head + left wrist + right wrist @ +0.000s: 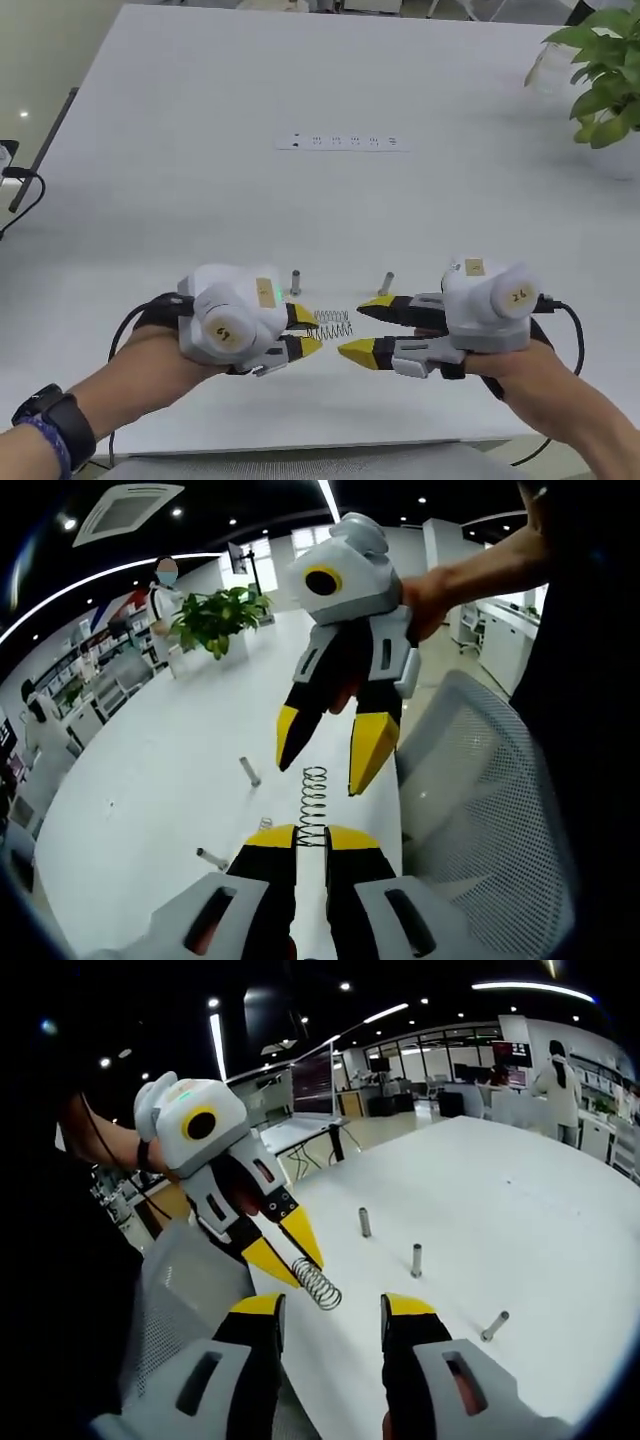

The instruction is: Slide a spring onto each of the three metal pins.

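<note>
Spring [333,324] sat pinched by one end in the left gripper's [312,331] shut jaws, near the bare pins [416,1259], right gripper [352,328] gaping empty opposite, so the next move probably meant lining it over a pin.

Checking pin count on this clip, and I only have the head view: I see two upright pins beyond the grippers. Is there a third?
Observer: Yes. The right gripper view shows a third pin lying on its side on the table, close to that gripper.
Operator: Is the spring gripped or just lying there?
Observer: Gripped. In the left gripper view the left gripper is shut on one end of the spring, which sticks straight out ahead.
Operator: And the right gripper?
Observer: Its own view shows the right gripper open, with the spring's free end in front of the gap, not pinched.
</note>
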